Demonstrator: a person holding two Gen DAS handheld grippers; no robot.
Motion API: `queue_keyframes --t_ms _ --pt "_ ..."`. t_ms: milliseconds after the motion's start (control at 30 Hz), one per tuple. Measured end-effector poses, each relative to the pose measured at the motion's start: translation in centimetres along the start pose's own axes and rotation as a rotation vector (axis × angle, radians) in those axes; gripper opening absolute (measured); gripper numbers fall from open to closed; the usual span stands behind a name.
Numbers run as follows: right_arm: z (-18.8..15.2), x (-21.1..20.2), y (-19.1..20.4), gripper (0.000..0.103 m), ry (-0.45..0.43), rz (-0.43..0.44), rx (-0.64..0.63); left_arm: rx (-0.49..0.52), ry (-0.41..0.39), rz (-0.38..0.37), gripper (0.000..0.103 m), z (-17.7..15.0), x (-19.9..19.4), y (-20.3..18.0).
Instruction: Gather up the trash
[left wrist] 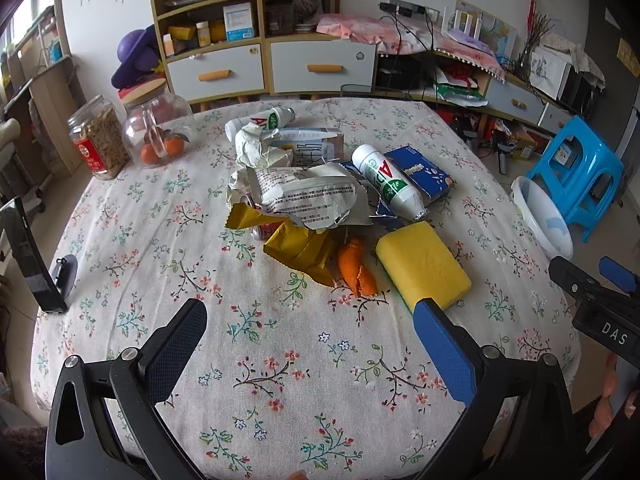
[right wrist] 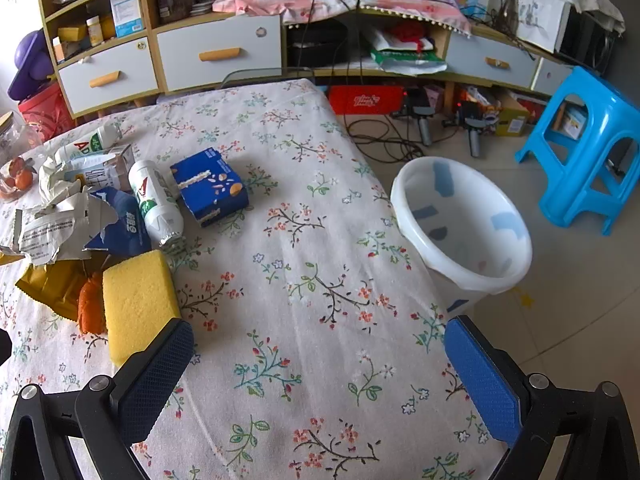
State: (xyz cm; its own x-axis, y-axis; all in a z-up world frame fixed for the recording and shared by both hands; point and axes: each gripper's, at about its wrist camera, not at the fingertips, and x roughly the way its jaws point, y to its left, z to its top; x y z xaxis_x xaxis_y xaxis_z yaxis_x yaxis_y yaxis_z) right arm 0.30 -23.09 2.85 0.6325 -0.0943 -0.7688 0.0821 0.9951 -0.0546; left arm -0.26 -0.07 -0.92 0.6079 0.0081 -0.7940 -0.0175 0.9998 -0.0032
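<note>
Both grippers sit closest to the lenses: the left gripper [left wrist: 310, 334] hangs over bare floral tablecloth [left wrist: 256, 364] with its jaws spread wide and nothing between them, and the right gripper [right wrist: 320, 376] is just as wide open and just as empty, near the table's right edge. Ahead of them the trash lies heaped in the middle of the table: a crumpled printed wrapper [left wrist: 304, 196], a yellow foil packet [left wrist: 300, 248], a piece of orange peel [left wrist: 356, 268], two white drink bottles [left wrist: 388, 180] [left wrist: 260, 120], a blue carton [left wrist: 424, 172] and a milk carton [left wrist: 308, 146], with a small can [left wrist: 264, 232] half buried under the paper. A yellow sponge [left wrist: 422, 266] rests just beside the peel, nearest the left gripper's blue finger [left wrist: 444, 350]. The white bin [right wrist: 464, 224] stands on the floor beside the table's right edge. The likeliest slip is a grab at the tangled pile: overlapping wrappers may drag neighbours along, and a nudged bottle could roll across the cloth and off the table. Thin foil and peel lie flat, so the pads may close on tablecloth instead and tug it, shifting everything, including the glass jars [left wrist: 160, 132] at the far left. The sponge might be taken for trash. A release too early over the edge could miss the bin's mouth.
</note>
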Motion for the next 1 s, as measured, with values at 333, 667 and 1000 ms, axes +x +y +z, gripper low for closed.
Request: queue_keyframes --t_ms 333,667,1000 --pt "-0.07 0.19 0.3 0.103 0.006 0.003 -0.004 -0.001 -0.001 0.0 0.103 -0.02 -0.1 0.04" --pt "-0.14 0.32 0.5 0.103 0.007 0.005 -0.005 0.0 0.0 0.001 0.103 0.0 -0.19 0.12" --pt "-0.17 0.37 0.57 0.103 0.009 0.007 -0.005 -0.003 0.002 0.001 0.103 -0.06 -0.25 0.44"
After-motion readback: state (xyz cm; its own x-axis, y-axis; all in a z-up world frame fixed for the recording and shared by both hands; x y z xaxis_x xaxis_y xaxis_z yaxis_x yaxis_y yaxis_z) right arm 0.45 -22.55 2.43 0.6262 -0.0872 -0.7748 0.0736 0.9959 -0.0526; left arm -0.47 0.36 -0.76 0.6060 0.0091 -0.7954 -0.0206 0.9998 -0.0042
